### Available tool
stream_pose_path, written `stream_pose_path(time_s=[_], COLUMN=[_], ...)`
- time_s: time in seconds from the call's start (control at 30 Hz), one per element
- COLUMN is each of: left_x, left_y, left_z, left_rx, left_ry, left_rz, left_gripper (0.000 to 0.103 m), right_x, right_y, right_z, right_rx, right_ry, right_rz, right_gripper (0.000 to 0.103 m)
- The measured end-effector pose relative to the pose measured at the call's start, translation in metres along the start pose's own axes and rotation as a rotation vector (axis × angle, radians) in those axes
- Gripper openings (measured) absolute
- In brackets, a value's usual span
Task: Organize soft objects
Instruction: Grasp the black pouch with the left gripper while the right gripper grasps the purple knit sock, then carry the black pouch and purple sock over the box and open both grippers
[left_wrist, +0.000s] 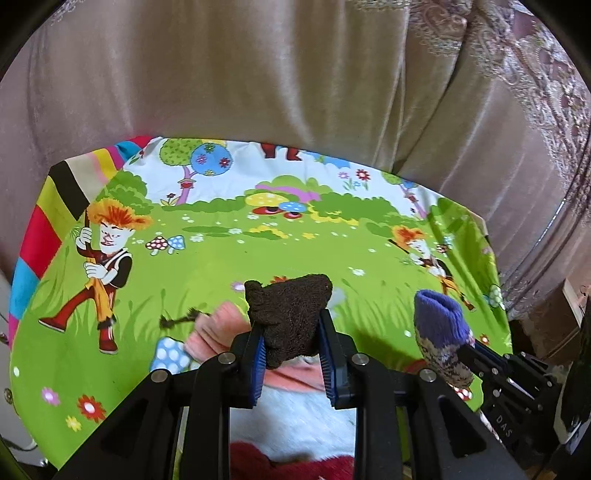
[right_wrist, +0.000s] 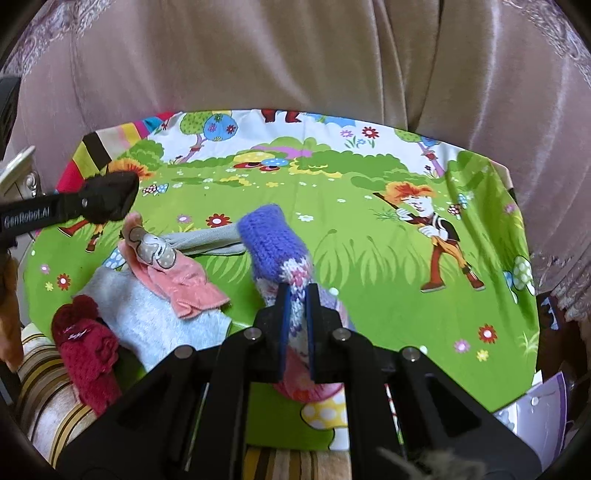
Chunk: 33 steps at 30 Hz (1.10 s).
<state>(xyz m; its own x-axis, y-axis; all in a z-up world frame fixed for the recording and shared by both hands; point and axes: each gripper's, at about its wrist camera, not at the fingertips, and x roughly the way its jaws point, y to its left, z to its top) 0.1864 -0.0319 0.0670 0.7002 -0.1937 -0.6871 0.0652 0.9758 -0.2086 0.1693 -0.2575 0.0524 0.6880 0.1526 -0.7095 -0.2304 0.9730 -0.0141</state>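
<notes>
My left gripper (left_wrist: 291, 332) is shut on a dark brown sock (left_wrist: 290, 314) and holds it above the cartoon-print cloth (left_wrist: 258, 243). It shows from the side in the right wrist view (right_wrist: 110, 201). My right gripper (right_wrist: 295, 302) is shut on a purple knitted sock (right_wrist: 273, 247) with a patterned foot, held upright; it also shows in the left wrist view (left_wrist: 441, 332). A pink sock (right_wrist: 177, 277), a grey sock (right_wrist: 210, 242), a pale blue sock (right_wrist: 147, 317) and a dark red knitted sock (right_wrist: 86, 343) lie in a pile at the cloth's near left.
The bright green cloth (right_wrist: 369, 258) covers a round surface. A beige velvet sofa back (right_wrist: 295, 55) rises behind it. A striped fabric (right_wrist: 44, 380) lies under the pile at the near left. A purple-white item (right_wrist: 535, 402) sits at the near right.
</notes>
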Motion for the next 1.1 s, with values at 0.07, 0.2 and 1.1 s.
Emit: stream_pose_path(time_s=[0.07,0.2,1.1], left_x=[-0.005,-0.012,-0.039], left_y=[-0.007,-0.023,-0.165], left_z=[-0.007,-0.021,-0.099], left_rx=[-0.001,0.006,0.197], left_ry=[-0.001,0.004,0.139], left_rz=[-0.013,-0.042,-0.299], left_gripper=[0.026,0.026,0.026], right_x=[-0.007,-0.021,-0.106], right_y=[-0.005,-0.014,-0.112], right_z=[-0.003,-0.011,-0.098], right_rx=[0.015,0.037,0.167], right_ry=[-0.004,-0.014,0.03], right_rz=[0.002,0.001,-0.155], right_gripper=[0.011,0.011,0.01])
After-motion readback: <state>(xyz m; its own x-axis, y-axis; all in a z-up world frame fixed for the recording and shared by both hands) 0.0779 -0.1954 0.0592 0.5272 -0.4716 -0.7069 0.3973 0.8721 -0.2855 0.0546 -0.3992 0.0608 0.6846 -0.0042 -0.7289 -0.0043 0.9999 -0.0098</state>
